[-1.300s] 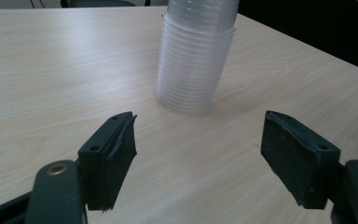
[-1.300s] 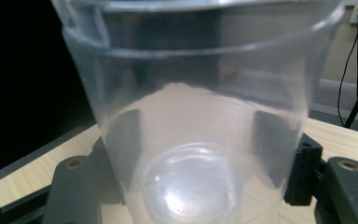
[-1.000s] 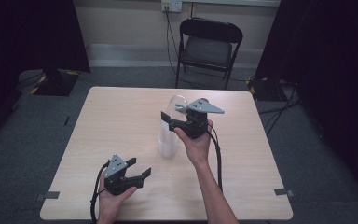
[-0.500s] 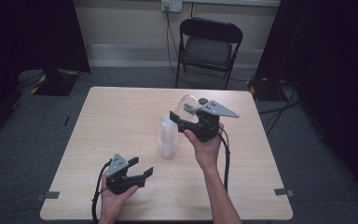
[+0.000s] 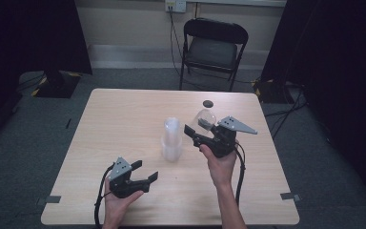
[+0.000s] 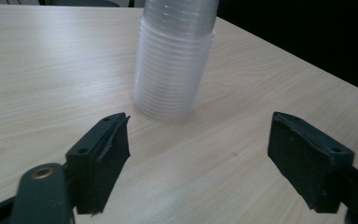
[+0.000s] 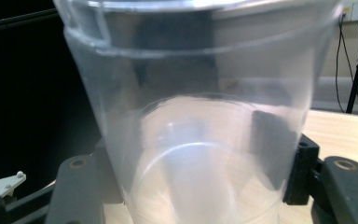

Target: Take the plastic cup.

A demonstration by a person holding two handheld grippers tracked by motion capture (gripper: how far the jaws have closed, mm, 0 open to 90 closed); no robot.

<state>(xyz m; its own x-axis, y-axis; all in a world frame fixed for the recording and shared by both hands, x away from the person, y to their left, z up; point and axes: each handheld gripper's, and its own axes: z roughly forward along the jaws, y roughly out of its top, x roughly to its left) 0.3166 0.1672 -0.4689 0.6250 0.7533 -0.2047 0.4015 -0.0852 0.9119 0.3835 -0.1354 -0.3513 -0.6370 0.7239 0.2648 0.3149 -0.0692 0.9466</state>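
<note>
Right gripper point(image 5: 195, 133): held above the right half of the table point(image 5: 124, 119), jaws clamped on the sides of a single clear plastic cup point(image 5: 204, 119), which is lifted off the surface and tilted; in the right gripper view the cup point(image 7: 200, 116) sits between both pads. Stack of clear cups point(image 5: 171, 138): upright at table centre, just left of the held cup, apart from it. Left gripper point(image 5: 145, 171): near the front edge, jaws spread wide, holding nothing; the stack point(image 6: 175, 60) stands ahead of them. Small dark disc point(image 5: 208, 103): far side of the table.
</note>
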